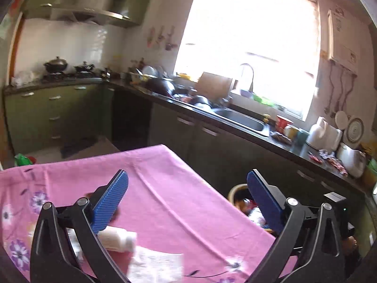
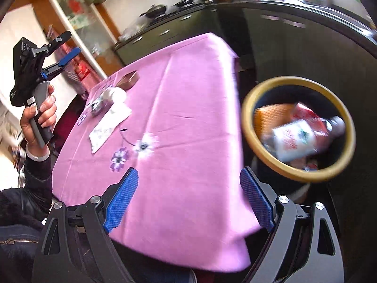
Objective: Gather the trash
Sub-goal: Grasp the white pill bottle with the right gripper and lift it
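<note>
Left gripper (image 2: 63, 44): my fingers wide, empty, raised off the table's left edge.
Right gripper (image 2: 188, 198): fingers wide, empty, over the near edge.
Trash bin (image 2: 249, 108): beside the right edge, already holding wrappers.
Remaining trash: white roll (image 2: 116, 95) and paper sheet (image 2: 110, 125) near the far-left corner, likely next.

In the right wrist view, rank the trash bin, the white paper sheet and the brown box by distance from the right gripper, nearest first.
From the right gripper:
1. Trash bin, right of the table, on the floor.
2. White paper sheet, left on the pink cloth.
3. Brown box, behind the sheet.
</note>
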The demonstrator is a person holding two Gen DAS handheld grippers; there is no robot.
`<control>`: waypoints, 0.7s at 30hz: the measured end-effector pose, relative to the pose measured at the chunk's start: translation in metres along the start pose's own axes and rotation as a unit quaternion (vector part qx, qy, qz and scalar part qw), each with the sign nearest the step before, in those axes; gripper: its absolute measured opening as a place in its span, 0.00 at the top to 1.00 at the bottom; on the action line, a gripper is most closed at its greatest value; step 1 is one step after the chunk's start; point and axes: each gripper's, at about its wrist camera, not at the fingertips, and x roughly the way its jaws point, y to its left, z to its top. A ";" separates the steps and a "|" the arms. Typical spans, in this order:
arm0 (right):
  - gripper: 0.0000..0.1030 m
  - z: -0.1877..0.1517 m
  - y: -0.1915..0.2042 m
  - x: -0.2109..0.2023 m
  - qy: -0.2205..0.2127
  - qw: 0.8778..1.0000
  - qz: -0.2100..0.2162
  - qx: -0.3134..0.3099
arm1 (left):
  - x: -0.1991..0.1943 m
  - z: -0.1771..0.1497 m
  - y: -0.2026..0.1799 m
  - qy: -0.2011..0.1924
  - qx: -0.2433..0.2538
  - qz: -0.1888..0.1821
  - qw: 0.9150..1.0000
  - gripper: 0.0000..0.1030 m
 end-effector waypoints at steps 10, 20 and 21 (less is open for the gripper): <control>0.16 0.082 0.129 0.087 0.031 0.986 0.051 -0.154 | -0.035 -0.032 0.116 -0.006 -0.087 0.091 0.992 0.07; 0.19 0.150 0.206 0.185 0.055 0.964 0.063 -0.252 | -0.049 -0.040 0.133 -0.020 -0.078 0.166 0.983 0.07; 0.20 0.153 0.210 0.195 0.062 0.961 0.060 -0.262 | -0.049 -0.041 0.136 -0.018 -0.083 0.166 0.982 0.07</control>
